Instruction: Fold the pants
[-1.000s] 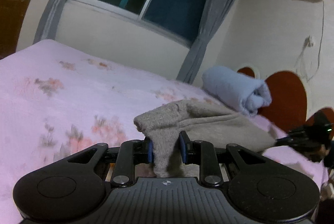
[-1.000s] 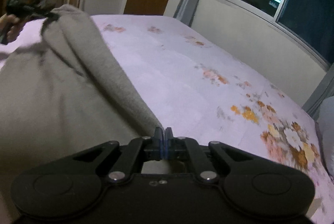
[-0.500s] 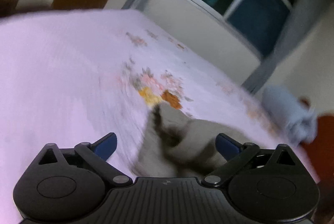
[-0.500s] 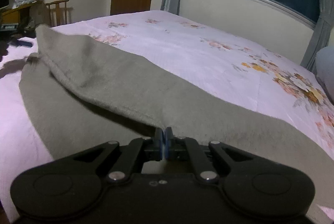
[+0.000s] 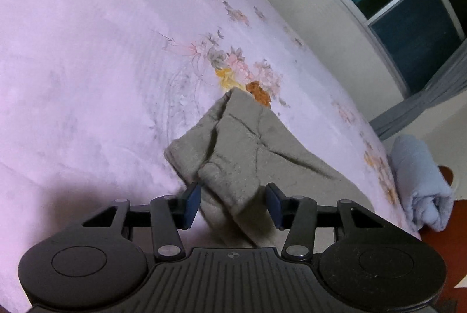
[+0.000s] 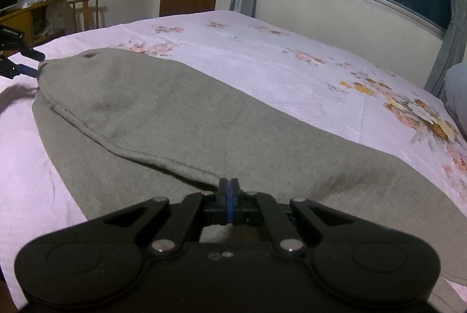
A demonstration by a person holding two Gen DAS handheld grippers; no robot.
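Pink floral bed (image 6: pixel 292 73) beneath grey fleece pants (image 6: pixel 163 120), spread flat, one layer folded over lengthwise. Left gripper (image 5: pixel 232 205) fingers wide, straddling a rumpled corner. Right gripper (image 6: pixel 229 197) fingers pinched together on the near folded edge.

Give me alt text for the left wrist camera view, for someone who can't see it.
The left gripper, jaws open, hovers over the bunched end of grey pants lying on a pink floral bedsheet. A rolled light-blue towel sits at the bed's far right, with a dark window behind.
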